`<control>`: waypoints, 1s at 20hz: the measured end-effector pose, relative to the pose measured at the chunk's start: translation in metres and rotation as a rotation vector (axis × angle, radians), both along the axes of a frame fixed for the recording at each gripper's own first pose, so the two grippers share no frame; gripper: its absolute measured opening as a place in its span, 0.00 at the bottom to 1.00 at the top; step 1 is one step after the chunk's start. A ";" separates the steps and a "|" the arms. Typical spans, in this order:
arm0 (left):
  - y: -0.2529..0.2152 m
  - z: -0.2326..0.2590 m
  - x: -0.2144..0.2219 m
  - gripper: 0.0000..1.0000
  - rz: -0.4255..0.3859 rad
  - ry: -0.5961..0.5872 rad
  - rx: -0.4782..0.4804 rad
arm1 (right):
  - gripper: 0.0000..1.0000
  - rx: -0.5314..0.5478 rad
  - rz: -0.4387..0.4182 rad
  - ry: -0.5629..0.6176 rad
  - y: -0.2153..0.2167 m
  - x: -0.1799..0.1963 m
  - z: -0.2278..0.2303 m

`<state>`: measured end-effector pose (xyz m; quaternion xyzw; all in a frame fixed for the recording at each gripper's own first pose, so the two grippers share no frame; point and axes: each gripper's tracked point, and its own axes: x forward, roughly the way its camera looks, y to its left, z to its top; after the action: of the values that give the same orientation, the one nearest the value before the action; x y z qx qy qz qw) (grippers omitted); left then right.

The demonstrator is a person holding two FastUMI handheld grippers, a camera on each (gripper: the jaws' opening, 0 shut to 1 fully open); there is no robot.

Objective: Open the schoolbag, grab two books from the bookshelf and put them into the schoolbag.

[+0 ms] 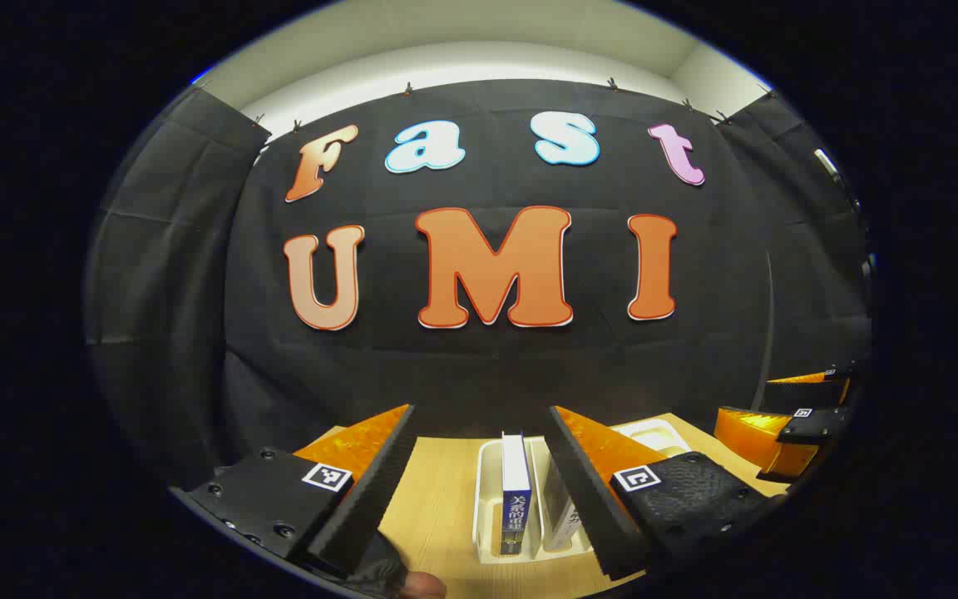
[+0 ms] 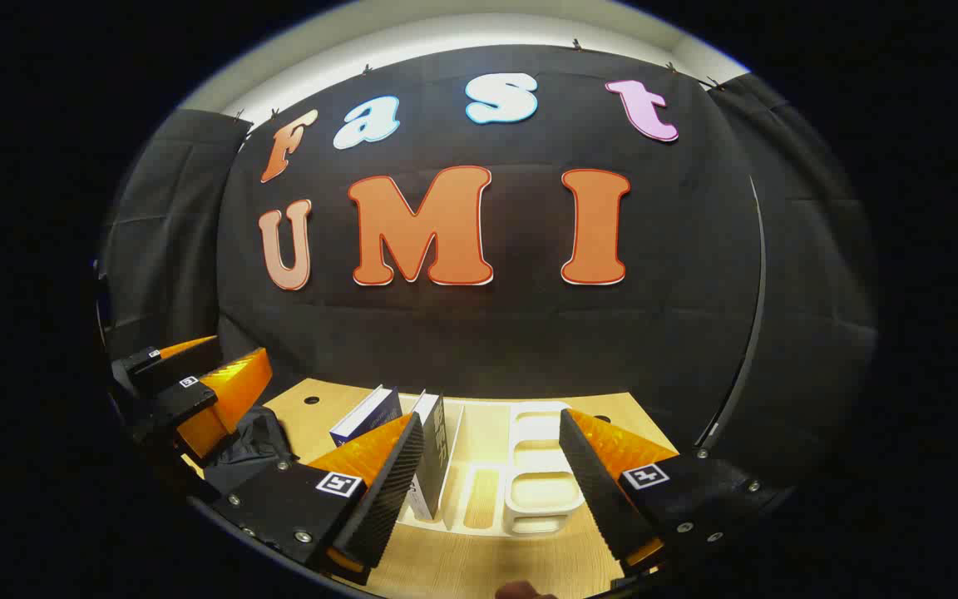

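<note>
Books [image 1: 516,491] stand upright in white bookshelf [image 1: 487,499] on wooden table [image 1: 437,507].

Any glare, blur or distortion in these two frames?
Left gripper view: sharp, strong fisheye bending; bookshelf evenly lit, no glare. Right gripper view: equally sharp and bent; mild bright patch on the bookshelf, wooden table softly lit.

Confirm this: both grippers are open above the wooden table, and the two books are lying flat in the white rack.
Not quite. The books stand upright on edge in the white rack, not flat; the left gripper view shows this. The rest holds: the left gripper and right gripper are open above the wooden table.
</note>
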<state>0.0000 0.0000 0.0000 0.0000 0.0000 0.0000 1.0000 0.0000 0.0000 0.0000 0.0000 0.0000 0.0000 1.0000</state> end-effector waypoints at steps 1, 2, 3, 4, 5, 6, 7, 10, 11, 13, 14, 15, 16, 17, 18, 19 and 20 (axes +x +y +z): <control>0.000 -0.003 0.003 0.99 -0.003 0.014 0.006 | 0.98 0.000 0.000 0.002 0.002 0.002 0.000; 0.002 -0.005 0.005 0.98 -0.003 0.018 0.004 | 0.98 0.003 0.006 0.003 0.004 0.002 0.000; 0.003 -0.006 0.005 0.99 -0.001 0.022 0.002 | 0.98 0.002 0.010 0.003 0.007 0.005 0.000; 0.004 -0.004 0.006 0.99 0.000 0.015 -0.005 | 0.98 -0.002 0.013 0.002 0.010 0.005 0.000; 0.006 -0.005 0.006 1.00 0.005 0.017 -0.003 | 0.98 -0.010 0.015 0.003 0.012 0.008 0.001; 0.008 -0.005 0.007 0.99 0.007 0.018 0.000 | 0.98 -0.016 0.021 0.002 0.015 0.009 0.000; 0.010 -0.006 0.009 0.99 0.008 0.017 -0.002 | 0.98 -0.020 0.025 0.002 0.018 0.011 0.001; 0.020 -0.010 0.012 0.99 0.023 0.028 -0.004 | 0.98 -0.019 0.039 0.006 0.026 0.016 -0.001; 0.024 -0.010 0.013 0.99 0.030 0.027 -0.008 | 0.98 -0.018 0.043 0.012 0.029 0.017 -0.002; 0.032 -0.010 0.014 0.99 0.041 0.017 -0.022 | 0.98 -0.017 0.050 0.020 0.032 0.021 -0.005; 0.037 -0.010 0.015 0.99 0.046 0.014 -0.027 | 0.98 -0.020 0.047 0.023 0.033 0.022 -0.005; 0.040 -0.014 0.016 0.99 0.051 0.018 -0.029 | 0.98 -0.023 0.045 0.024 0.035 0.024 -0.004; 0.042 -0.014 0.018 0.99 0.046 0.019 -0.033 | 0.98 -0.026 0.043 0.025 0.036 0.027 -0.005; 0.043 -0.015 0.019 0.99 0.043 0.022 -0.037 | 0.98 -0.027 0.041 0.027 0.038 0.029 -0.004; 0.044 -0.017 0.021 0.99 0.039 0.023 -0.040 | 0.98 -0.033 0.037 0.032 0.039 0.029 -0.006; 0.045 -0.016 0.023 0.99 0.037 0.021 -0.040 | 0.98 -0.039 0.035 0.033 0.040 0.032 -0.005; 0.047 -0.015 0.024 0.99 0.034 0.019 -0.038 | 0.98 -0.042 0.031 0.037 0.040 0.032 -0.005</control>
<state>0.0244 0.0473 -0.0151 -0.0191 0.0097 0.0168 0.9996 0.0321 0.0398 -0.0053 -0.0210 0.0183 0.0156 0.9995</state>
